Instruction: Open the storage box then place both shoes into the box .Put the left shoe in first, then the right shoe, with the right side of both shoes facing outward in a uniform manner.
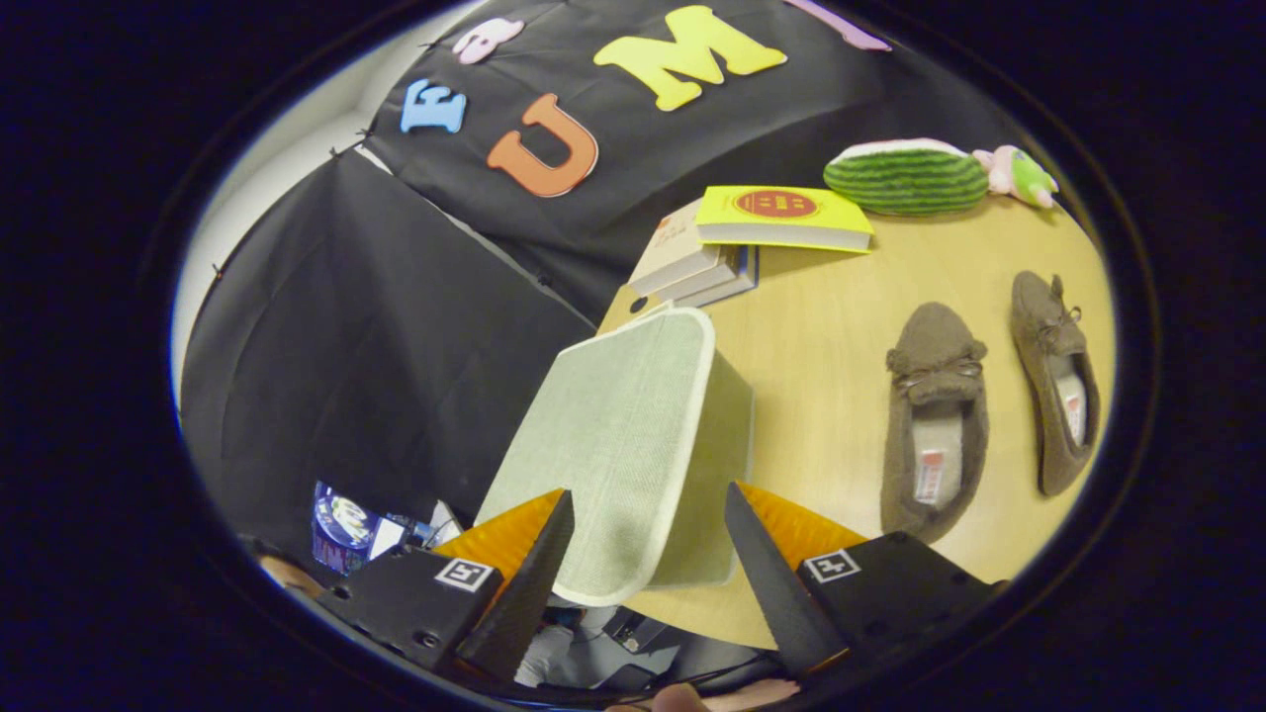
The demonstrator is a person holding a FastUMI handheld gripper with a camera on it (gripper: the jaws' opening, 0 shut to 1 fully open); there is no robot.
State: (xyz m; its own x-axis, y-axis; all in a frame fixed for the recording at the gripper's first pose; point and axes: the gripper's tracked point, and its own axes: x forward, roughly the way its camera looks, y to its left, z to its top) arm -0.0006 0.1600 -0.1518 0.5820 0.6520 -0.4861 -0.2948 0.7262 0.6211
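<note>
The pale green fabric storage box with white piping sits on the wooden tabletop, between and just ahead of the open claw, whose fingers touch nothing. Two brown suede loafers lie beyond it. Farther off, a yellow book tops a stack, its writing unreadable, beside a watermelon plush.

The storage box blocks the way just ahead of the parted tongs. Bare counter lies between box and two shoes; stacked books crowd beyond the box.
</note>
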